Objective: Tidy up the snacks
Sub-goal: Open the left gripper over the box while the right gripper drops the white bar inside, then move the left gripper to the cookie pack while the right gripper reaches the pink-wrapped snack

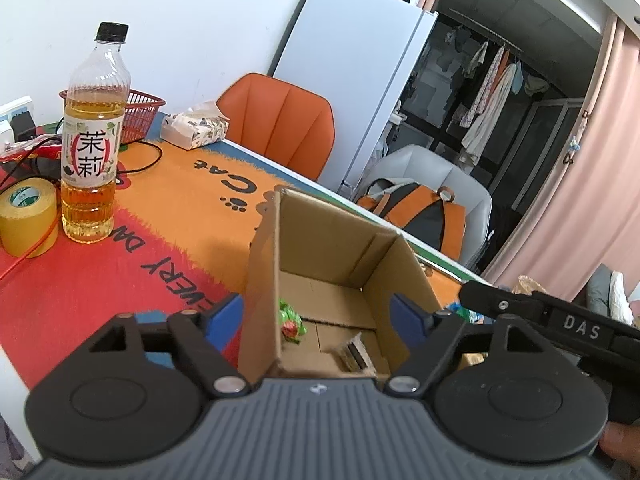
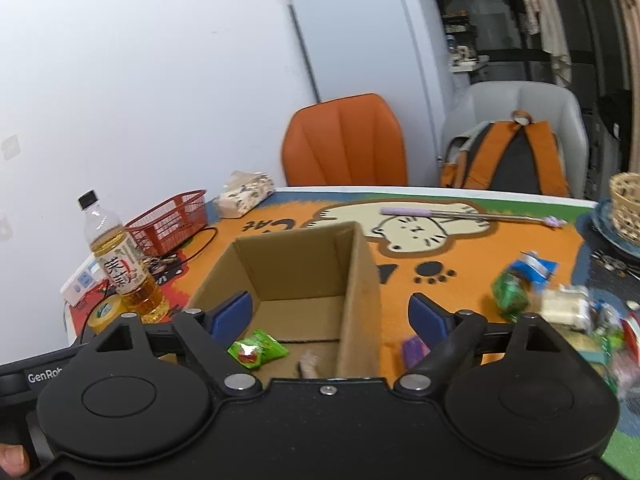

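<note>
An open cardboard box (image 1: 400, 280) (image 2: 362, 280) stands on the cat-print tablecloth. Inside lie a green sweet wrapper (image 1: 292, 322) (image 2: 258, 350) and a small pale packet (image 1: 352, 354) (image 2: 308, 362). My left gripper (image 1: 318, 314) is open above the box's near end, with nothing between its blue pads (image 1: 226, 312). My right gripper (image 2: 330, 316) is open too, straddling the box's right wall, and holds nothing. A purple snack (image 2: 414, 350) lies beside the box. A pile of loose snacks (image 2: 560, 308) with a green packet (image 2: 510, 288) sits on the right.
A tea bottle (image 1: 92, 140) (image 2: 124, 268), a yellow tape roll (image 1: 26, 216), a red basket (image 2: 172, 218) and a tissue pack (image 2: 244, 194) stand left of the box. At the right are a wicker basket (image 2: 626, 208) and a purple stick (image 2: 468, 214). Chairs line the far edge.
</note>
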`<control>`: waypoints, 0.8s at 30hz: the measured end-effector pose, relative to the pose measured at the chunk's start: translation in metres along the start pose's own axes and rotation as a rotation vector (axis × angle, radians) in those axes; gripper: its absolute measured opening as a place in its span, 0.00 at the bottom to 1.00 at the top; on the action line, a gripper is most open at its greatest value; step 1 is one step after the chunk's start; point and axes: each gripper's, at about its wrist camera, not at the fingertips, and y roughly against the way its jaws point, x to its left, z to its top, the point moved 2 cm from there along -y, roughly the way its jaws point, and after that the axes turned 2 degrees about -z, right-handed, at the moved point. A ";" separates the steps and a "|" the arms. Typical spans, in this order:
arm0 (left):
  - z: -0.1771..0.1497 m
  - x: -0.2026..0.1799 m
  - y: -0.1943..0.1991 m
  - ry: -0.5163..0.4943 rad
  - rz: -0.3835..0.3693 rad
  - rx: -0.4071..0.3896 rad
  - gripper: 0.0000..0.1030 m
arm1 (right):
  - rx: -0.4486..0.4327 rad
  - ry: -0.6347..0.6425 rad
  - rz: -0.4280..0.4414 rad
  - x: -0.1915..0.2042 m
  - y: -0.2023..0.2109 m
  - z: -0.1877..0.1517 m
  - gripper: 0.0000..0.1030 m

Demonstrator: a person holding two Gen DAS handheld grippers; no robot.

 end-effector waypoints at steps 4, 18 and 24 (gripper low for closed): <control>-0.004 -0.008 0.007 -0.016 0.004 0.006 0.84 | 0.009 -0.046 -0.021 -0.015 0.011 -0.005 0.85; -0.013 -0.043 0.029 -0.081 -0.057 0.007 0.91 | -0.041 -0.139 -0.089 -0.062 0.069 -0.012 0.97; -0.019 -0.066 0.031 -0.111 -0.091 0.006 0.92 | -0.061 -0.152 -0.112 -0.081 0.086 -0.015 0.96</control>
